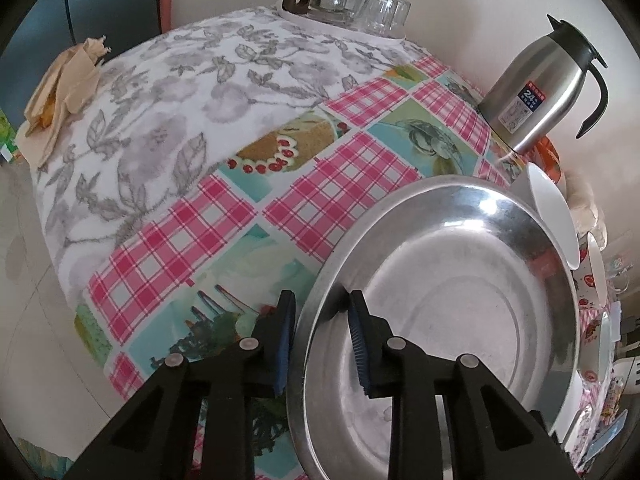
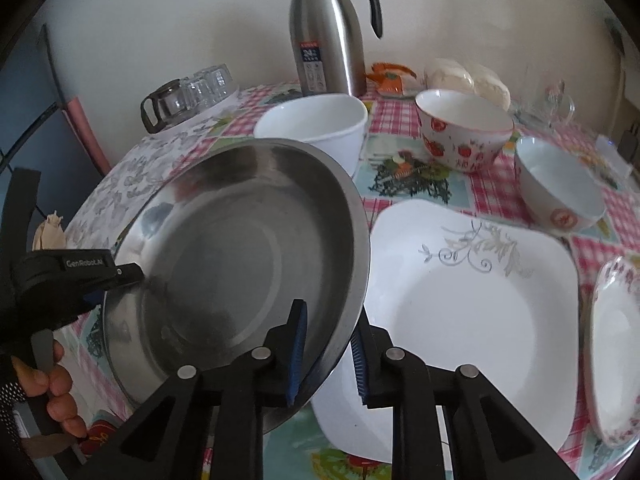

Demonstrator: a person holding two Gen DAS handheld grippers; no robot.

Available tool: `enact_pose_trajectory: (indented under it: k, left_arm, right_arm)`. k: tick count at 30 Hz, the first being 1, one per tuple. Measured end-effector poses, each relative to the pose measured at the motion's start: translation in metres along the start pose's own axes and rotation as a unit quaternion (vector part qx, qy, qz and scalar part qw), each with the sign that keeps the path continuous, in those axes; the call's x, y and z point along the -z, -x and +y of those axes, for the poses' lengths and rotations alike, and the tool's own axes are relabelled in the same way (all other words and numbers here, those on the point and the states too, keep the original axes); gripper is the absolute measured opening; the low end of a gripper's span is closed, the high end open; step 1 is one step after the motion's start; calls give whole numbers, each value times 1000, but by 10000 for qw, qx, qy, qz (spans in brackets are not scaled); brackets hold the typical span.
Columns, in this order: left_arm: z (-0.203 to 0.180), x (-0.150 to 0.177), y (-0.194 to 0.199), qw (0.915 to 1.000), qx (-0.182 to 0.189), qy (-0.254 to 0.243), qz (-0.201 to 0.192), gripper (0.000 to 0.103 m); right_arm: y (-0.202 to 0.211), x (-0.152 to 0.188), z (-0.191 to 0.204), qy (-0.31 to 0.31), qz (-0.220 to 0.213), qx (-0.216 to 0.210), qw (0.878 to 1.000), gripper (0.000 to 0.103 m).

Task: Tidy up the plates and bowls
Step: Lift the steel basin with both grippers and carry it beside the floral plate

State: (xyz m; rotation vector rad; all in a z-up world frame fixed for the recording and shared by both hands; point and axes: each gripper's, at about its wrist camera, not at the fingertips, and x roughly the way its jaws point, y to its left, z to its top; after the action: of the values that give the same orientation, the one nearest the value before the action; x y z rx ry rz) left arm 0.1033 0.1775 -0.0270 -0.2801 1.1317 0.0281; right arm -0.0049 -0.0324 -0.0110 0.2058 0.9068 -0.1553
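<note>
Both grippers, left gripper [image 1: 322,344] and right gripper [image 2: 328,354], have their jaws clamped on opposite rims of the steel plate [image 2: 240,240], tilted above the counter [image 2: 400,128]. Next, probably: carry it level onto the white plate [image 2: 460,300].

Three plates [image 2: 240,248], three bowls [image 2: 316,124], one thermos [image 2: 328,40].

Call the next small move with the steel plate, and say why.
Probably lift it together and carry it over the square white plate to stack. Both the left gripper and right gripper straddle opposite rims of the steel plate, which already sits tilted, its right edge overlapping the white plate.
</note>
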Motion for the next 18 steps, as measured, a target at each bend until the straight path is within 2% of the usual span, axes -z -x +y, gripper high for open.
enact_pose_trajectory:
  k: [10,18]
  left_arm:
    - [-2,1,12,9999,-44,-27,-135,28]
    - [-5,1,26,9994,116,-36,-308,28]
  right_arm:
    - [18,-2,5,187,-287,-18,9994,23]
    - [31,-5,3,122,-470,-63,9988,23]
